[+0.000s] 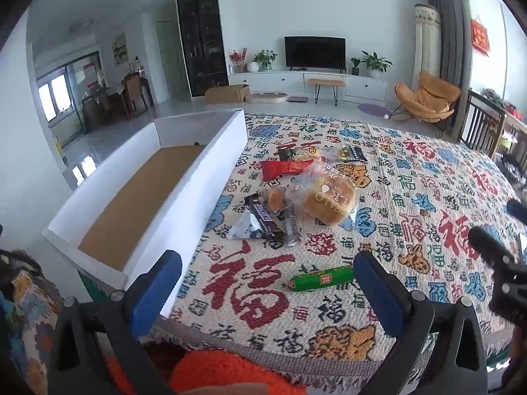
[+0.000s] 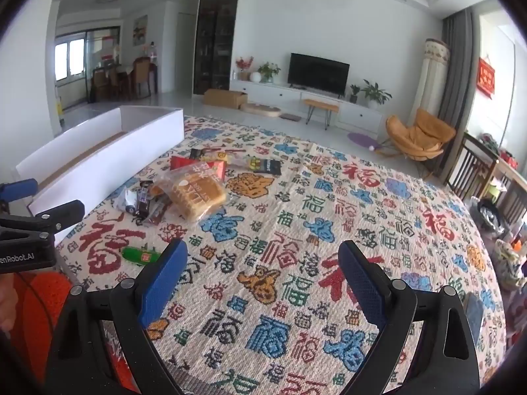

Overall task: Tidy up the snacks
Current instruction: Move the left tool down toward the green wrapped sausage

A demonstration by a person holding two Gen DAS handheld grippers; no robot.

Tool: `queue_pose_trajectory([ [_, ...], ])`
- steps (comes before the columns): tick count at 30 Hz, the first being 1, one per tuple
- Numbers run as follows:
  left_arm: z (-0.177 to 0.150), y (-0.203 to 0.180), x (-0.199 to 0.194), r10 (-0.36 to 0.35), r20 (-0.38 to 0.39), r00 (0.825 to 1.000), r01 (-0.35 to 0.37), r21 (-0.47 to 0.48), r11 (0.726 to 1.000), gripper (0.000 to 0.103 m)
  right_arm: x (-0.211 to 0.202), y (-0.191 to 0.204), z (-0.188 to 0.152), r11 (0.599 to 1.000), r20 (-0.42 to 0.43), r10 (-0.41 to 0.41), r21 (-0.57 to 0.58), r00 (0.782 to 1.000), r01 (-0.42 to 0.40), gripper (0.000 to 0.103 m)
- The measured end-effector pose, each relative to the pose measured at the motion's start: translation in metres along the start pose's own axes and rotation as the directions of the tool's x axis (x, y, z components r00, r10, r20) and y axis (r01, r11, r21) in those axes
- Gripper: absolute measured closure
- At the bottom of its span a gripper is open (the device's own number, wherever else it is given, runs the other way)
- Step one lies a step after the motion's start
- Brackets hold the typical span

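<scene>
Snacks are seen piled on a woven cloth (image 1: 411,197) patterned with red, blue and green characters, which covers the table. In the pile, a clear-wrapped loaf of milk bread (image 1: 326,202) lies beside a dark brown chocolate bar (image 1: 262,215), with a red foil packet (image 1: 285,168) just behind and a small black packet (image 1: 353,153) further back. A green sausage-shaped stick (image 1: 321,278) lies apart from the pile, nearer the camera and close to the right-hand pad of the left gripper (image 1: 268,283). A long white cardboard box (image 1: 201,181) with a bare brown floor is set along the left edge of the cloth, just beside the pile; nothing can be seen inside it.

The blue-padded fingers of the left gripper are spread wide, with nothing held between them. The right gripper (image 2: 262,279) is likewise held wide apart and empty, above bare cloth well to the right of the snacks. An orange knitted sleeve (image 1: 210,375) shows at the bottom edge.
</scene>
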State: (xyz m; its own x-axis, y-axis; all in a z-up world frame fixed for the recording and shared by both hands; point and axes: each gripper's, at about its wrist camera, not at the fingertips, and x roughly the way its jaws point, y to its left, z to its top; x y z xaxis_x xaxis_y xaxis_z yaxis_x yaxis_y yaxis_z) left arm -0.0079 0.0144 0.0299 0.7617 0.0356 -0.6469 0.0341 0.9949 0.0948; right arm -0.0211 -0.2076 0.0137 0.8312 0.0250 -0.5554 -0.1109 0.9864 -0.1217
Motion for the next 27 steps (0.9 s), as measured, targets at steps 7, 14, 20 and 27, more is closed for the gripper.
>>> queue_pose_trajectory([
  [7, 0.022, 0.053, -0.049, 0.026, 0.043, 0.999, -0.028, 0.055, 0.998, 0.000, -0.022, -0.017, 0.038, 0.999, 0.034, 0.048, -0.011, 0.998, -0.047, 0.008],
  [14, -0.029, 0.058, -0.012, -0.079, -0.060, 0.995, 0.071, -0.130, 0.989, 0.000, -0.028, 0.001, 0.017, 0.986, -0.009, 0.141, 0.092, 0.990, -0.139, 0.008],
  [20, -0.045, 0.050, -0.001, -0.091, -0.082, 0.992, 0.081, -0.120, 0.989, 0.000, -0.015, 0.016, -0.004, 0.987, -0.055, 0.153, 0.062, 0.987, -0.149, 0.008],
  [27, -0.056, 0.034, 0.036, -0.107, -0.152, 0.982, 0.094, -0.093, 0.991, 0.000, 0.021, 0.021, -0.018, 0.983, -0.114, 0.177, 0.070, 0.978, -0.170, 0.008],
])
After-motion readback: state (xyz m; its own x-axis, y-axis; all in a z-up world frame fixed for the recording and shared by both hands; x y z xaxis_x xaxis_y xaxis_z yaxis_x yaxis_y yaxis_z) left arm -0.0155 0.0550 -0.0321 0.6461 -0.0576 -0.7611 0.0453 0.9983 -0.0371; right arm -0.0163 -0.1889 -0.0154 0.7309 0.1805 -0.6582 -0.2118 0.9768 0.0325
